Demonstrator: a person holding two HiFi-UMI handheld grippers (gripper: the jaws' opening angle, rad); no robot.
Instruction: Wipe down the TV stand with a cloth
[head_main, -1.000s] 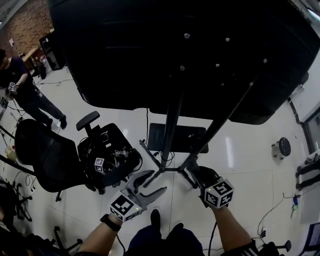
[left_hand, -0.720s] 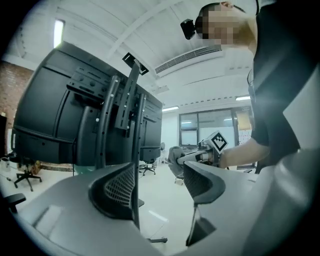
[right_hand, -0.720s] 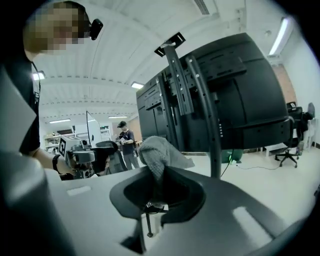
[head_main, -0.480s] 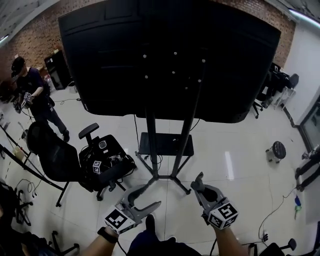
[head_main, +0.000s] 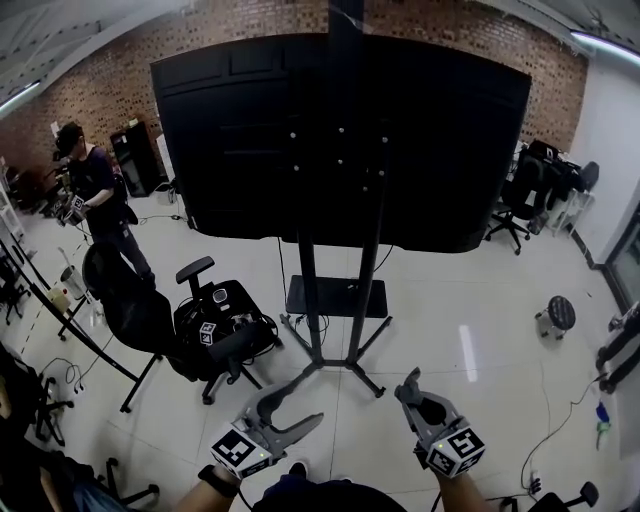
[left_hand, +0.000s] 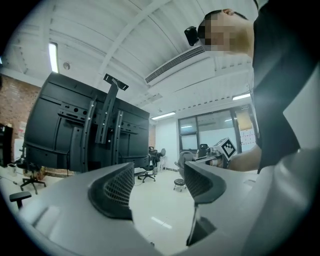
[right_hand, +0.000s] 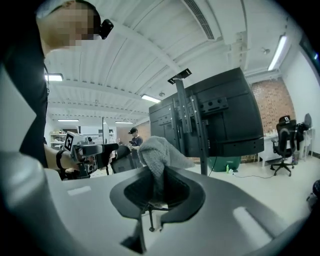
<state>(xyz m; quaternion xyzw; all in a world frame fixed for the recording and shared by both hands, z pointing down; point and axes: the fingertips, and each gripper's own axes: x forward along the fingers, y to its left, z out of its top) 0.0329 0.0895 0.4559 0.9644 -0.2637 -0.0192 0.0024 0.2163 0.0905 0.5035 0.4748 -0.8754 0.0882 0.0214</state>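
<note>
Right gripper (head_main: 409, 384) jaws clamp a grey cloth (right_hand: 159, 152); left gripper (head_main: 290, 402) jaws stand wide, empty, short of the TV stand (head_main: 334, 300).

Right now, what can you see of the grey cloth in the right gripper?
The grey knitted-looking cloth is bunched and pinched between the shut jaws of the right gripper. A rounded fold sticks up past the tips, drooping to the right. It is held in the air, short of the black TV stand, touching only the gripper.

An office-like lab: brick wall (head_main: 563, 70), swivel chairs (head_main: 222, 322), ceiling strip lights (head_main: 605, 40).
</note>
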